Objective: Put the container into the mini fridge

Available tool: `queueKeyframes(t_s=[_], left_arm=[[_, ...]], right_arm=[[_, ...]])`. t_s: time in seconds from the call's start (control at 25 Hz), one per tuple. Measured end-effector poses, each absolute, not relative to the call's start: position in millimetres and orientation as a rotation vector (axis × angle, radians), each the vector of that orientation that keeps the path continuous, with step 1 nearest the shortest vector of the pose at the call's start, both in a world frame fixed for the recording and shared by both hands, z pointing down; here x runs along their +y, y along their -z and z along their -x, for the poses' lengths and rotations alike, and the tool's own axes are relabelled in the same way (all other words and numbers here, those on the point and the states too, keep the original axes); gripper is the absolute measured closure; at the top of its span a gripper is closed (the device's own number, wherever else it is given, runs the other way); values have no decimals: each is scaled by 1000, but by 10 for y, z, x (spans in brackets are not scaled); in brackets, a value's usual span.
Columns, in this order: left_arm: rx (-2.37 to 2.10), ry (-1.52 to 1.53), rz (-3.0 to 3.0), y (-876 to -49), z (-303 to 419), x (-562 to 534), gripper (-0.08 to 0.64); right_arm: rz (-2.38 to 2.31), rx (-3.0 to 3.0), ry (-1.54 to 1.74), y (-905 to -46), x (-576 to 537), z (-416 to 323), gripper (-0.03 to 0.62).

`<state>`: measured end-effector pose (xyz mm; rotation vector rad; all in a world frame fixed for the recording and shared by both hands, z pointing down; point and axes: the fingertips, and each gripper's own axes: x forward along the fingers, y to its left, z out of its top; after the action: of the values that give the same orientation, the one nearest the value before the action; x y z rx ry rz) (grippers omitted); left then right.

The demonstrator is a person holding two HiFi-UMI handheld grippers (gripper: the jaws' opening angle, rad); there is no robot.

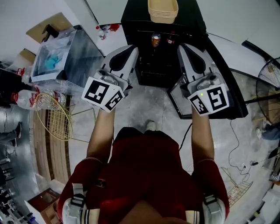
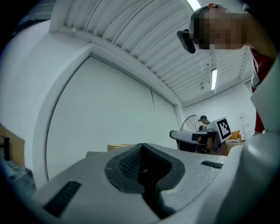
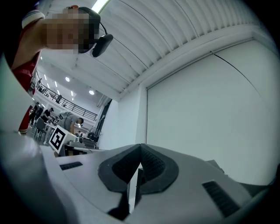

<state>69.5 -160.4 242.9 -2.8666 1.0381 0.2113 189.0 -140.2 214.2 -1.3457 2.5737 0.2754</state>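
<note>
A black mini fridge (image 1: pixel 151 70) stands in front of me with its door (image 1: pixel 227 87) swung open to the right. A stack of beige containers (image 1: pixel 162 9) rests on its top, and its edge shows in the left gripper view as the beige containers (image 2: pixel 118 147). An orange can (image 1: pixel 155 40) sits on an upper shelf inside. My left gripper (image 1: pixel 132 49) is held at the fridge's left front and is shut with nothing in it (image 2: pixel 142 145). At the right front, by the door, my right gripper (image 1: pixel 183 47) is shut and empty too (image 3: pixel 140 146).
To the left a table carries a clear plastic box (image 1: pixel 54 57). Bottles (image 1: pixel 26 98) and a wire rack (image 1: pixel 54 116) are below it. At the right edge stands a fan (image 1: pixel 269 76), and a cable (image 1: pixel 236 144) trails over the floor.
</note>
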Motion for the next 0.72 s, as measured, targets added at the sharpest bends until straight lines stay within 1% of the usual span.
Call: queueKeyframes(t_s=[0.36,0.72], left_arm=[[1037,-199,2876,-2449,-719,-1774,554],[993,-197,2891,-2405,-663,-1954,554]], right_arm=[[1380,2606,-356,-2057,-1599,-1922,594],[1421,2686,-458,-1934,-1836,-1805,592]])
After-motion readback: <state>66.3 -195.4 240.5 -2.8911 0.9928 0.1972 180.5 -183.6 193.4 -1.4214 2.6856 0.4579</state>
